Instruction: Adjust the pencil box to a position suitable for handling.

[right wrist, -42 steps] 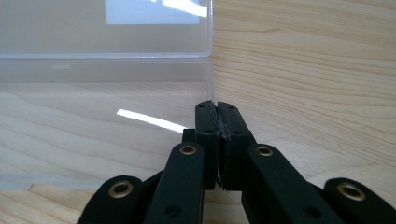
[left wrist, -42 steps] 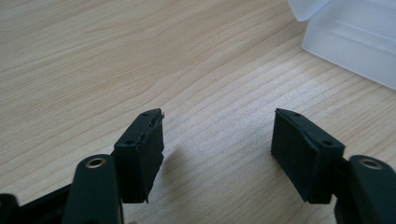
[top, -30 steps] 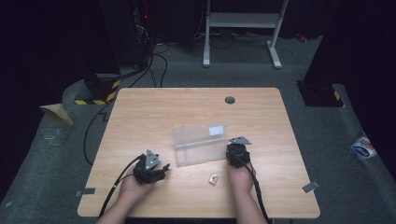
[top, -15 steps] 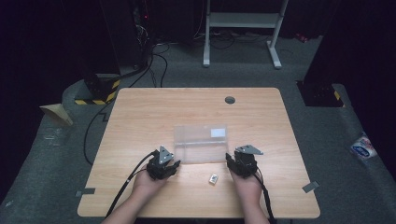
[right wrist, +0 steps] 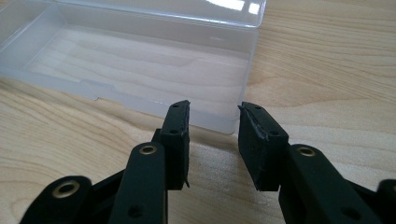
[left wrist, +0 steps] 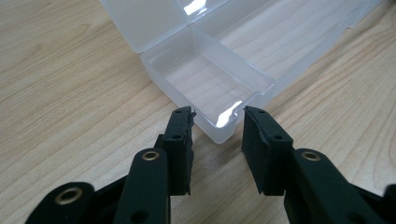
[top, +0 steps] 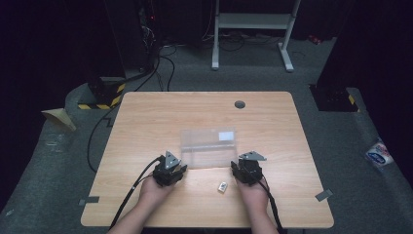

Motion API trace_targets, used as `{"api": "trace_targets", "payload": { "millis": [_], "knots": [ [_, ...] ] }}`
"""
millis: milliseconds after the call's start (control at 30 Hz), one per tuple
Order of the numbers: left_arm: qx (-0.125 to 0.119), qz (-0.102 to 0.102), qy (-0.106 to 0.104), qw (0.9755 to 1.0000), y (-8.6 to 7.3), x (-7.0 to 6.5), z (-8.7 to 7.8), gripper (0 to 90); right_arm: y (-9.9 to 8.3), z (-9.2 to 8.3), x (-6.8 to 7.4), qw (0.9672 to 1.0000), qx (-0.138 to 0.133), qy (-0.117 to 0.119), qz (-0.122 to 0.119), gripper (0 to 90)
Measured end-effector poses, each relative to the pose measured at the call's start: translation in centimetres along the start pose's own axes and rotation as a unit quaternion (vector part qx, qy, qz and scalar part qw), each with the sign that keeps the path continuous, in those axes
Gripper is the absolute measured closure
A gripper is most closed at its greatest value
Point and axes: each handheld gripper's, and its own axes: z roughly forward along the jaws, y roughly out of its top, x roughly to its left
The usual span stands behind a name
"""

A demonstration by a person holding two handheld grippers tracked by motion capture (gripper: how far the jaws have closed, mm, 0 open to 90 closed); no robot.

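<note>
A clear plastic box (top: 209,146) lies open in the middle of the wooden table (top: 146,117), its lid folded back on the far side. My left gripper (top: 169,170) is at the box's near left corner and my right gripper (top: 248,168) is at its near right corner. In the left gripper view the gripper (left wrist: 217,114) is open, and a corner of the box (left wrist: 205,84) sits just beyond its fingertips. The right gripper (right wrist: 214,108) is open in its own view too, with the box's (right wrist: 140,60) front wall just ahead. Neither gripper holds anything.
A small white piece (top: 222,186) lies on the table between the two hands, near the front edge. A dark round grommet (top: 239,104) sits at the far side of the table. Cables trail from both grippers toward the person.
The box, tilted a second ago, now lies square to the table edge. My left gripper has moved right to the box's near left corner. The right gripper has drawn back slightly.
</note>
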Motion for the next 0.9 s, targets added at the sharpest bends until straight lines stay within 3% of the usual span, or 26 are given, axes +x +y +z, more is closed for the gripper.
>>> {"api": "trace_targets", "payload": {
  "millis": [367, 633, 900],
  "knots": [
    [0.002, -0.014, 0.013, 0.9998, 0.03, 0.22, 0.10, 62.6, -0.05, 0.09, 0.49, 1.0000, 0.003, -0.003, -0.002, 63.9],
    [-0.004, -0.016, 0.016, 0.9997, -0.12, 0.24, -0.13, 56.5, 0.00, -0.01, 0.52, 1.0000, -0.004, -0.003, -0.001, 61.4],
    [-0.005, -0.019, 0.018, 0.9996, -0.16, 0.27, -0.14, 61.7, -0.01, -0.36, 0.38, 1.0000, -0.006, -0.001, -0.001, 61.3]
  ]
}}
